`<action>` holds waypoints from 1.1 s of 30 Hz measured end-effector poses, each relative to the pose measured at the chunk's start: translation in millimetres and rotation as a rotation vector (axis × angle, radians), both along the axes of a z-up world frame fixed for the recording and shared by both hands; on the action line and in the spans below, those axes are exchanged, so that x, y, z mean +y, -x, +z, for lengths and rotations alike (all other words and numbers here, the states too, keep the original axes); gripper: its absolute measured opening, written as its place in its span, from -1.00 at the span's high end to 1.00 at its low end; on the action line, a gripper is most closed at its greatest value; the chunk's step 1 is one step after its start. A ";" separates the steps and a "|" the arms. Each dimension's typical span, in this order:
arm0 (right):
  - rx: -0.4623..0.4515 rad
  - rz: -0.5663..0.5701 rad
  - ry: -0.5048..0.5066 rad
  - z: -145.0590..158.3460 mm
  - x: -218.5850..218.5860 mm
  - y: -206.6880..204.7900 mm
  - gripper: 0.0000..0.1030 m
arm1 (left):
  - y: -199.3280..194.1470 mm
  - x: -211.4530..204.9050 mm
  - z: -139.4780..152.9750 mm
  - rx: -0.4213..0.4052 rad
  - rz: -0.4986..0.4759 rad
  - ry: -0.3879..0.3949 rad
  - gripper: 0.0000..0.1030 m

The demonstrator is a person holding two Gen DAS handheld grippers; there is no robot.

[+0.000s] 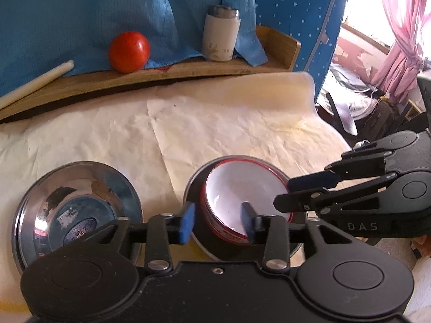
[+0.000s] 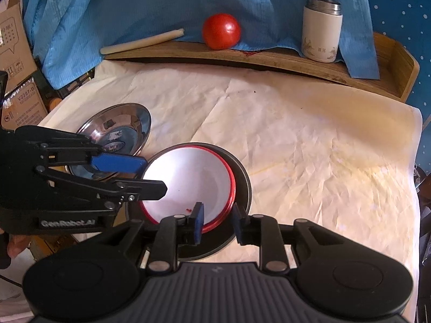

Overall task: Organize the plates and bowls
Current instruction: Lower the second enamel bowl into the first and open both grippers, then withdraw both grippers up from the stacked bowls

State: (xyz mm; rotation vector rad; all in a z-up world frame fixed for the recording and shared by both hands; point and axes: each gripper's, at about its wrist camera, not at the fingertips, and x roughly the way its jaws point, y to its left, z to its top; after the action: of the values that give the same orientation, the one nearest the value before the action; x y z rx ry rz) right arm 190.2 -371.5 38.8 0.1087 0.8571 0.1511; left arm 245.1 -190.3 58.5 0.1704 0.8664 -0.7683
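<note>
Left wrist view: the left gripper (image 1: 219, 222) straddles the near rim of the red-rimmed white bowl (image 1: 242, 188) with jaws parted, pads off it. The bowl sits in a dark plate (image 1: 192, 188) on the counter (image 1: 215, 123), beside a steel bowl (image 1: 78, 202).

Right wrist view: the right gripper (image 2: 218, 222) stands narrowly parted astride the bowl's rim, not pressing it.
</note>
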 end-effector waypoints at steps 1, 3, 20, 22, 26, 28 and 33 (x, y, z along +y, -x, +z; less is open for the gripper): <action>-0.003 -0.001 -0.003 0.5 -0.6 1.5 0.42 | 1.2 2.2 1.8 -0.013 0.004 0.004 -0.12; -0.012 -0.004 -0.001 2.3 -2.8 4.8 0.20 | 3.4 6.2 5.7 -0.039 0.012 0.014 -0.18; -0.024 -0.100 -0.038 1.7 -42.1 32.0 -0.99 | -6.5 28.0 14.3 -0.095 -0.013 -0.055 -0.98; -0.008 -0.104 -0.030 -1.3 -44.6 30.9 -0.99 | -15.2 28.2 11.8 -0.085 -0.031 -0.094 -0.98; 0.022 -0.101 -0.025 -6.4 -46.0 28.4 -0.99 | -26.5 28.1 8.9 -0.087 -0.091 -0.148 -0.98; 0.030 -0.092 -0.019 -7.8 -45.5 27.5 -0.99 | -29.3 26.3 7.5 -0.097 -0.128 -0.172 -0.98; 0.052 -0.072 -0.021 -12.0 -43.5 22.0 -0.99 | -37.0 20.2 4.6 -0.124 -0.204 -0.226 -0.98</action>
State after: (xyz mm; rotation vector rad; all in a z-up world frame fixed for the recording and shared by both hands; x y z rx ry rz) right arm 168.2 -415.0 26.8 0.1638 0.9027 0.0897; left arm 282.1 -170.1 63.1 0.5080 0.8245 -0.8391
